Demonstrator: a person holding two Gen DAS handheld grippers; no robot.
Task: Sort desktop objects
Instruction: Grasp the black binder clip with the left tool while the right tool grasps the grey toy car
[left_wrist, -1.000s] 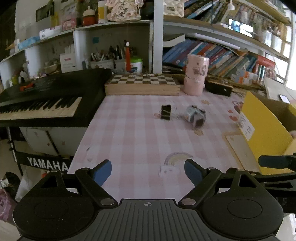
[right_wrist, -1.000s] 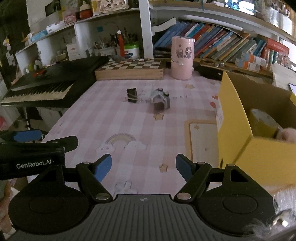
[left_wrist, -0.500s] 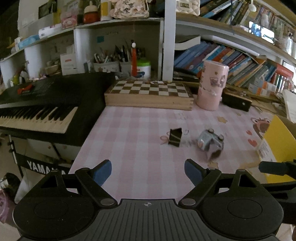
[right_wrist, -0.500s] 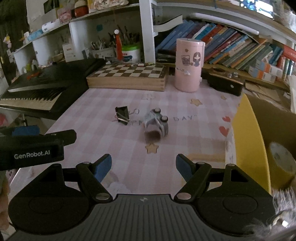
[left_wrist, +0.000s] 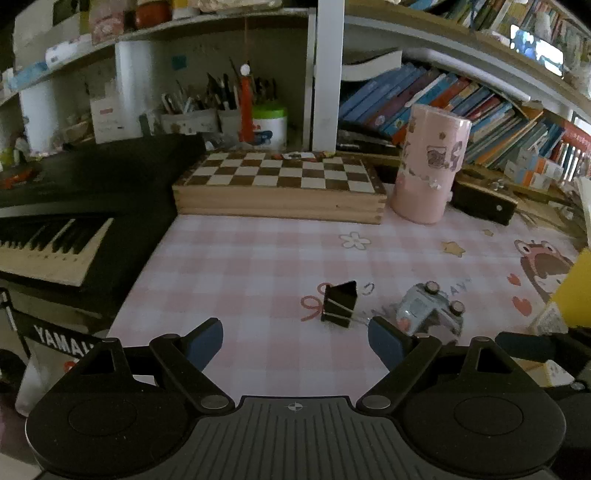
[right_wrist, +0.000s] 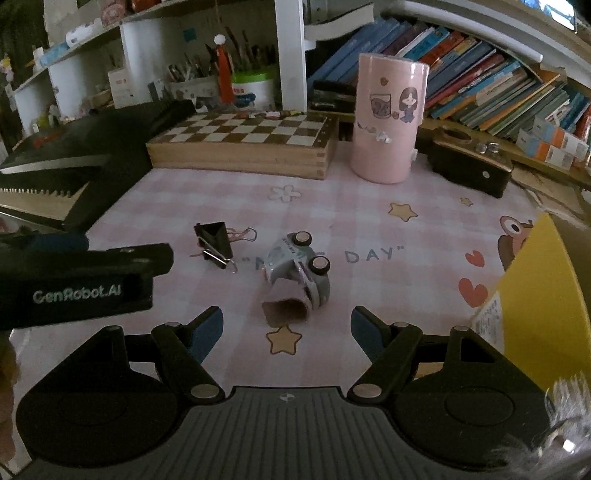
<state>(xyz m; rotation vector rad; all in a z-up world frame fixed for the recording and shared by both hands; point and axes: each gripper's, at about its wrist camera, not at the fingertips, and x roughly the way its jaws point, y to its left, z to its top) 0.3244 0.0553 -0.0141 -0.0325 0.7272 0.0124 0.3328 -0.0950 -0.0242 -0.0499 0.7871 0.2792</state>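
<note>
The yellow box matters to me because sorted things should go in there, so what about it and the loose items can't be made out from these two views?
- yellow box: both views cut it at the right edge; inside unseen.
- toy car: tipped over; left view's right finger covers its near end.
- binder clip: print under it hidden.
</note>
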